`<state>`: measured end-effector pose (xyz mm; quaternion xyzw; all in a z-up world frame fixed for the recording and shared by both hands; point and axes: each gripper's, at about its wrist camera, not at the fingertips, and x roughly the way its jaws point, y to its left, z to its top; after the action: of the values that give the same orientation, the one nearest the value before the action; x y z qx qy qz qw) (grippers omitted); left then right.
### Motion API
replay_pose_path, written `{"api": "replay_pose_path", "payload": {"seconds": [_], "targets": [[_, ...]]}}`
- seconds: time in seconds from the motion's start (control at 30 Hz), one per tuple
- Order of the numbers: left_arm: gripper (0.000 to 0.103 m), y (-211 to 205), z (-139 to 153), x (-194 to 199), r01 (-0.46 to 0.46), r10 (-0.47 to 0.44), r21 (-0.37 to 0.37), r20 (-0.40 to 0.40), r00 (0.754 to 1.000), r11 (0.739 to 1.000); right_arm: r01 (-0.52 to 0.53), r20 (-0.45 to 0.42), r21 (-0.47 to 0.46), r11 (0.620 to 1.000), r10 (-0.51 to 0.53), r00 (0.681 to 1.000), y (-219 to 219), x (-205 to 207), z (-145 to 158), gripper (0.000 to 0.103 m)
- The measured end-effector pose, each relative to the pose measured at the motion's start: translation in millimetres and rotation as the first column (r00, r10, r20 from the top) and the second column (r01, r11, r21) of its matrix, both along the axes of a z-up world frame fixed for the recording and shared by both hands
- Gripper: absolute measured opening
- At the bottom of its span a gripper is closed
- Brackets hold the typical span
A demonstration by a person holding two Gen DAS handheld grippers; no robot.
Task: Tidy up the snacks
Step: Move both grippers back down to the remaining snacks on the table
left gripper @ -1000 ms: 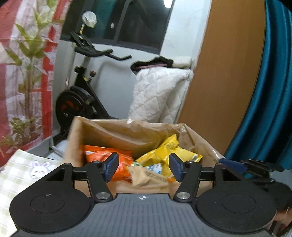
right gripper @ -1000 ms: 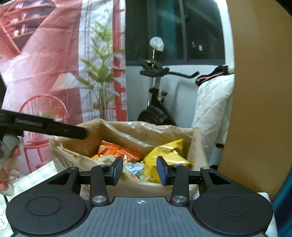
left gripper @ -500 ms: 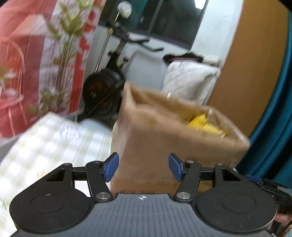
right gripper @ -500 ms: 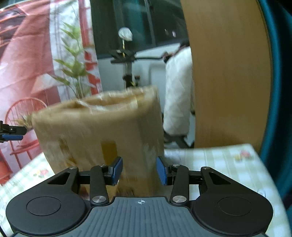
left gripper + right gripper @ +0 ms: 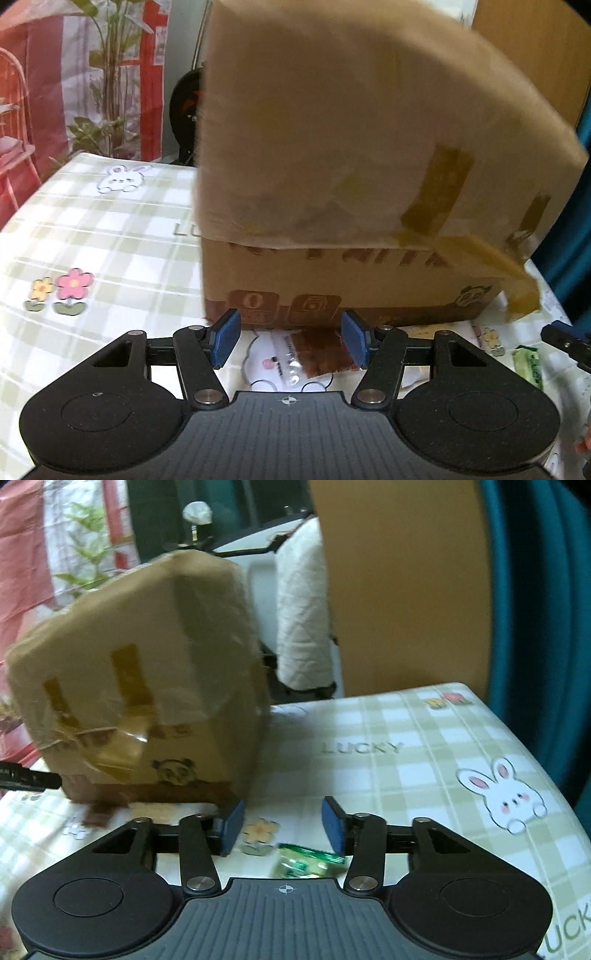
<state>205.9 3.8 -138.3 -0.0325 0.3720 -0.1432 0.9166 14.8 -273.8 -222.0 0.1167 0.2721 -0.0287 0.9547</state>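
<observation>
A tall cardboard box (image 5: 351, 155) stands on the checked tablecloth (image 5: 110, 240); its contents are hidden from here. My left gripper (image 5: 291, 339) is open, low over the cloth just before the box. A brown snack packet in clear wrap (image 5: 321, 350) lies on the cloth between its blue pads, nearer the right one and untouched. A green snack packet (image 5: 306, 862) lies on the cloth under my right gripper (image 5: 283, 827), whose jaws are opening; its pads do not press on the packet. The green packet (image 5: 528, 365) also shows in the left wrist view, by the right gripper's tip (image 5: 565, 339).
The cardboard box (image 5: 147, 686) fills the left of the right wrist view, with loose tape hanging off it. An exercise bike (image 5: 188, 107) and a quilted white cover (image 5: 303, 620) stand beyond the table. A wooden panel (image 5: 399, 590) and a teal curtain (image 5: 535, 609) are on the right.
Both grippers have dropped from above the box's open top to the tablecloth in front of it. The snacks inside the box are out of sight. The right jaws stand wider apart.
</observation>
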Motion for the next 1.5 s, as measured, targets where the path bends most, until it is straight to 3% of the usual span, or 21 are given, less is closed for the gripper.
{"api": "replay_pose_path", "payload": {"seconds": [0.07, 0.13, 0.43, 0.57, 0.9, 1.07, 1.1, 1.13, 1.23, 1.5], "targets": [[0.065, -8.2, -6.7, 4.9, 0.005, -0.005, 0.017, -0.019, 1.0, 1.0, 0.007, -0.003, 0.01, 1.0, -0.007, 1.0, -3.3, 0.7, -8.2, 0.048], [0.073, -15.6, -12.3, 9.0, 0.013, -0.012, 0.03, -0.037, 0.999, 0.999, 0.003, -0.01, 0.009, 1.0, -0.003, 1.0, -4.4, 4.8, -14.6, 0.05], [0.079, -25.2, -31.6, 16.9, -0.003, 0.009, 0.078, -0.075, 0.997, 0.997, -0.05, -0.022, -0.057, 0.997, 0.048, 0.999, 7.0, 7.6, -22.8, 0.052], [0.085, -31.3, -33.9, 14.3, -0.004, 0.011, 0.123, -0.052, 0.999, 0.992, -0.06, -0.018, -0.064, 0.996, 0.059, 0.998, 8.8, 4.9, -22.8, 0.052], [0.088, -39.3, -32.2, 4.4, -0.029, 0.036, 0.198, -0.031, 0.999, 0.98, -0.069, -0.02, -0.053, 0.996, 0.068, 0.997, 8.3, 3.7, -22.5, 0.052], [0.077, -40.8, -30.8, -0.6, -0.036, 0.04, 0.196, -0.019, 0.999, 0.98, -0.074, -0.026, -0.055, 0.996, 0.073, 0.997, 8.5, 5.5, -23.9, 0.053], [0.071, -41.2, -30.4, -3.4, -0.042, 0.045, 0.196, -0.012, 0.999, 0.98, -0.075, -0.027, -0.058, 0.996, 0.073, 0.997, 9.4, 5.2, -24.1, 0.053], [0.058, -38.6, -28.4, -5.9, -0.059, 0.061, 0.199, -0.002, 0.998, 0.978, -0.076, -0.028, -0.061, 0.995, 0.074, 0.997, 10.1, 5.2, -24.3, 0.053], [0.044, -20.1, -23.5, -14.0, -0.088, 0.09, 0.179, -0.003, 0.996, 0.98, -0.083, -0.031, -0.074, 0.994, 0.081, 0.996, 11.4, 6.4, -24.7, 0.053], [0.037, 2.0, -24.2, -35.6, -0.056, 0.057, 0.14, -0.006, 0.998, 0.989, -0.087, -0.036, -0.093, 0.992, 0.084, 0.996, 15.5, 8.0, -25.6, 0.054]]}}
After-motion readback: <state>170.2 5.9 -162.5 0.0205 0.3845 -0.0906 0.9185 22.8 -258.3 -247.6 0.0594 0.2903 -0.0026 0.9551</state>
